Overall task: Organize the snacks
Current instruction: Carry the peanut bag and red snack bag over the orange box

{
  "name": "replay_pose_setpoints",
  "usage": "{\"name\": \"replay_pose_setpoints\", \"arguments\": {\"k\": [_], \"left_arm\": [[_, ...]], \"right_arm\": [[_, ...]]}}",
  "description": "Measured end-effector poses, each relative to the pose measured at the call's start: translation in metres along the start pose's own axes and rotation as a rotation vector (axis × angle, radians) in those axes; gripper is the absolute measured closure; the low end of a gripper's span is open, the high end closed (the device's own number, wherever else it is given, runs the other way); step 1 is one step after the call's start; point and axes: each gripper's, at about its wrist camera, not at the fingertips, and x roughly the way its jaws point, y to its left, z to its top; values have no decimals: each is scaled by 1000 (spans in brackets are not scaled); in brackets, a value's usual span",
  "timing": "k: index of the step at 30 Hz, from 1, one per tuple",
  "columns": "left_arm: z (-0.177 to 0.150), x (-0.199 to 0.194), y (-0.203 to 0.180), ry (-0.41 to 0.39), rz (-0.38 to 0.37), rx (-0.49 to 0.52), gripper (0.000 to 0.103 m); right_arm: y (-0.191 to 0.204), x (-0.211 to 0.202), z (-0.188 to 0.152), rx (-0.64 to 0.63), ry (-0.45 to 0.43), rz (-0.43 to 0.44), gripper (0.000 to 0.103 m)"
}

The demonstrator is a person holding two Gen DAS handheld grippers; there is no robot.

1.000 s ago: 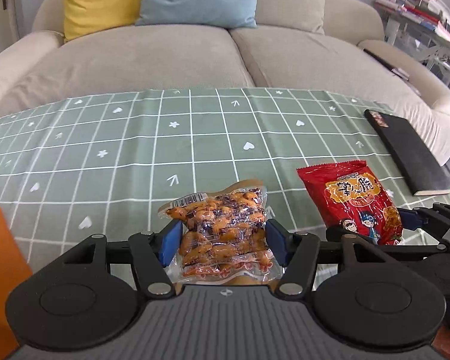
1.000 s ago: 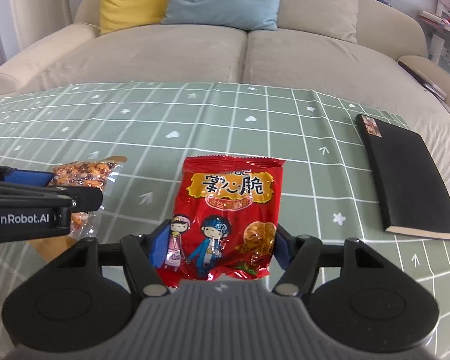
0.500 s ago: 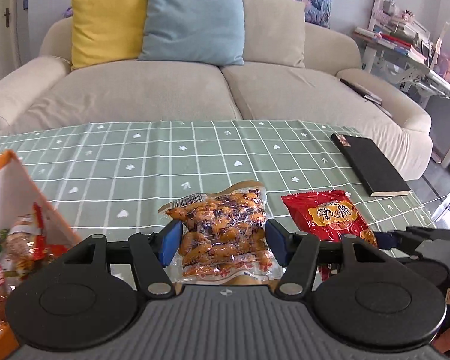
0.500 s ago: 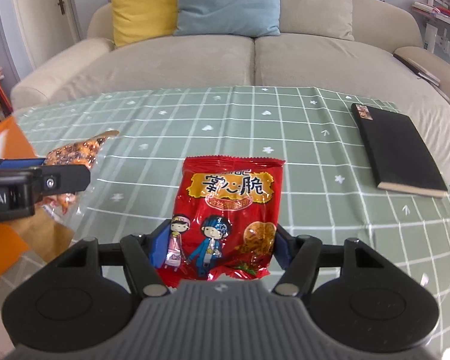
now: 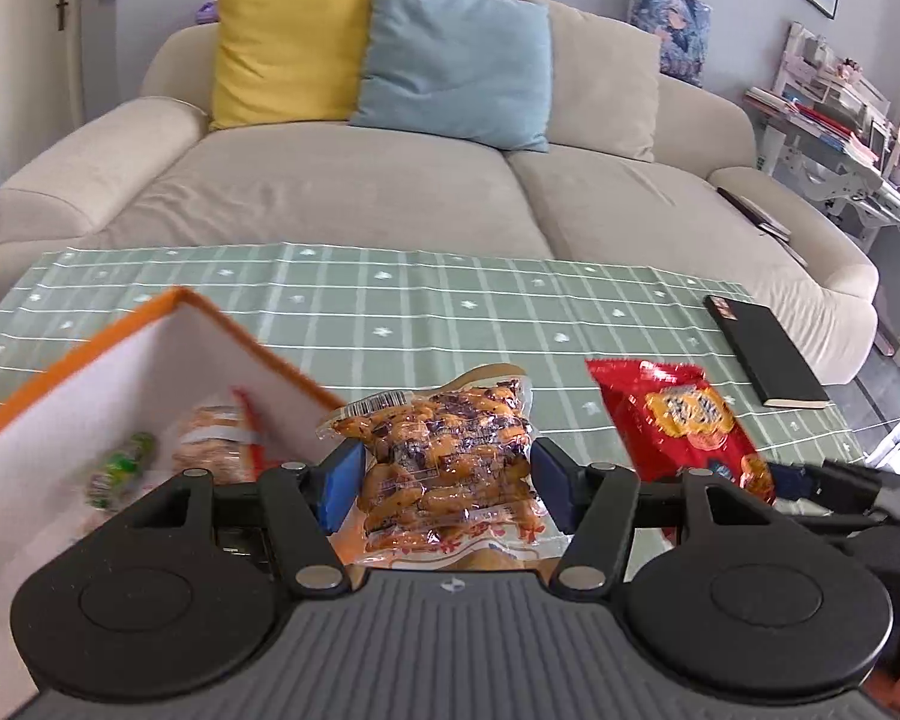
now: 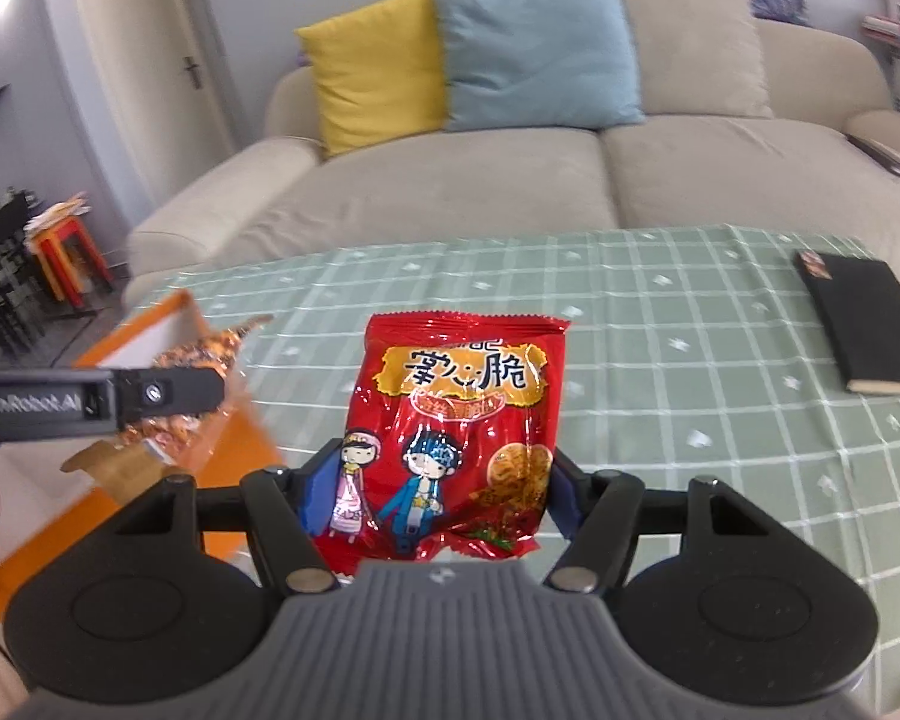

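My left gripper is shut on a clear bag of orange peanuts and holds it in the air beside the right edge of an orange storage box with a white lining. The box holds several snack packs. My right gripper is shut on a red snack bag with cartoon figures, lifted above the table. In the right wrist view the left gripper with the peanut bag is at the left, over the box. The red bag also shows in the left wrist view.
The table carries a green checked cloth. A black notebook lies at its right edge, also in the left wrist view. A beige sofa with yellow and blue cushions stands behind the table.
Both grippers have risen with their bags and moved left. The orange box has come into view under and beside the left gripper.
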Motion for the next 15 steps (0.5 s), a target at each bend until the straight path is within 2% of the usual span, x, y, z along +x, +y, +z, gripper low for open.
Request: {"name": "replay_pose_setpoints", "arguments": {"k": [8, 15], "left_arm": [[10, -29, 61, -4, 61, 56, 34], [6, -35, 112, 95, 120, 149, 34]], "right_arm": [[79, 5, 29, -167, -19, 128, 38], [146, 29, 42, -303, 28, 216, 38]]}}
